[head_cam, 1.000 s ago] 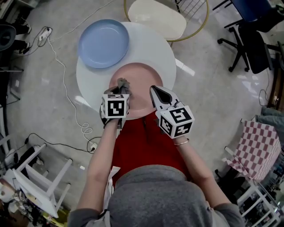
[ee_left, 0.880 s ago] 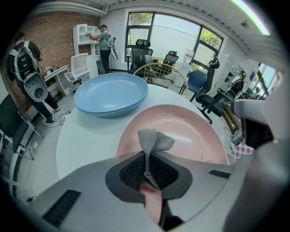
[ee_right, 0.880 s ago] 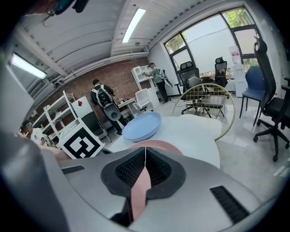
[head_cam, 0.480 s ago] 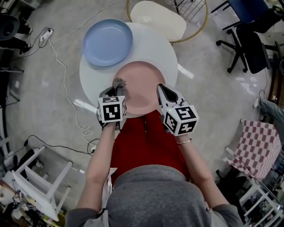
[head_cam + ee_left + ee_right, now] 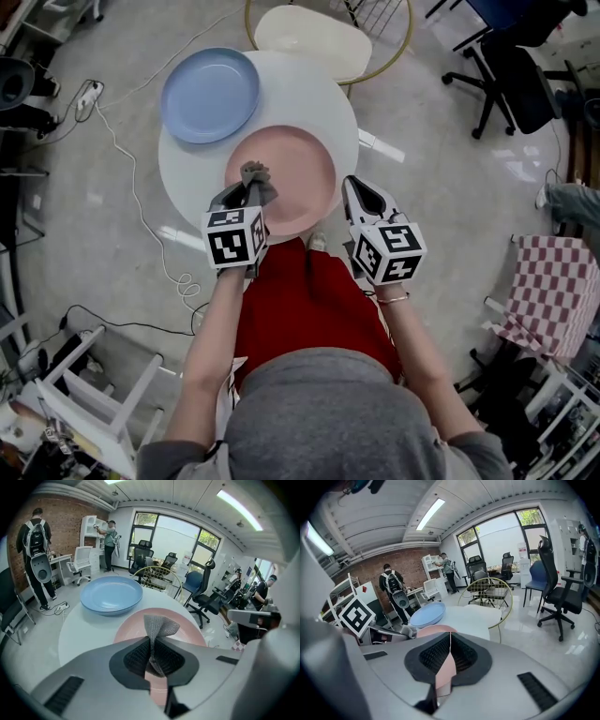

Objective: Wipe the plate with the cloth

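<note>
- While the left gripper (image 5: pixel 247 194) has its jaws clamped on the cloth (image 5: pixel 255 172), holding it over the near-left part of the pink plate (image 5: pixel 292 159), I cannot tell whether the fabric touches the plate.
- Wiping seems under way at most: no smear or wet track shows, and most of the plate's face lies beyond the cloth, probably yet to be covered.
- The right gripper (image 5: pixel 352 187) hangs just beside the plate's right rim, jaws closed together on nothing.
- The cloth is grey and coarse-knit, pinched into a limp tuft; the plate is round, smooth and shallow-rimmed.
- A blue plate (image 5: pixel 210 94) of like shape lies just beyond the pink plate's far-left rim.
</note>
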A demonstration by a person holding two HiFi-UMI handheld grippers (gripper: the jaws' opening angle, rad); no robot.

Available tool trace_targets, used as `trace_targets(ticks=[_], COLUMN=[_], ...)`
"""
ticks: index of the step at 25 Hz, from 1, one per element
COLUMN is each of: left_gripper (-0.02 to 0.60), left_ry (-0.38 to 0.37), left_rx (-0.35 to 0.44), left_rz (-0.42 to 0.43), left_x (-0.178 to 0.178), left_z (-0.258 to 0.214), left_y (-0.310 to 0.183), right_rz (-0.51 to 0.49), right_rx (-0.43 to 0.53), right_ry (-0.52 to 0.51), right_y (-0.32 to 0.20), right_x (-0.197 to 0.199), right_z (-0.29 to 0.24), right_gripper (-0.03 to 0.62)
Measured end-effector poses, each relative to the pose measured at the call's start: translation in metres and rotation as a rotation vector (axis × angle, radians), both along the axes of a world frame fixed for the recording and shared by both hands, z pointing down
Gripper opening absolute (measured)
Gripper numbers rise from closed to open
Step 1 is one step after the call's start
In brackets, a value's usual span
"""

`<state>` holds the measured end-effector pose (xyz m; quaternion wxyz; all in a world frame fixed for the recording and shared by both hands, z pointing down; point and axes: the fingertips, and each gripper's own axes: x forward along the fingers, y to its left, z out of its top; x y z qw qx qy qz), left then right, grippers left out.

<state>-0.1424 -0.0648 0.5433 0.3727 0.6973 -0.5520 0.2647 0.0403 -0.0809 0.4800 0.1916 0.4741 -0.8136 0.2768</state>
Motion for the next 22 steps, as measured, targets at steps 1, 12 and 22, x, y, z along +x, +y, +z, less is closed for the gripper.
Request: trace_targets(ticks=[1,12,22], left_gripper=[0.034,0.034,0.034], left_ry=[0.007,0.010,-0.050], left_rx=[0.001,-0.046,-0.103], left_rz=[0.013,0.219,0.245], left_x=[0.009,0.121,0.125], left_z=[-0.001,0.021,0.046], left_y=[-0.001,0.011,0.037], right_rz=[0.008,0.098,0.046], right_rx=[0.002,-0.027,-0.047], right_ry=[0.000,-0.012,-0.024], right_y=[0.003,0.038,0.043], right_x=[0.005,0.063,0.058], right_z=[-0.001,0.002,0.009], right_gripper=[0.029,0.029,0.029])
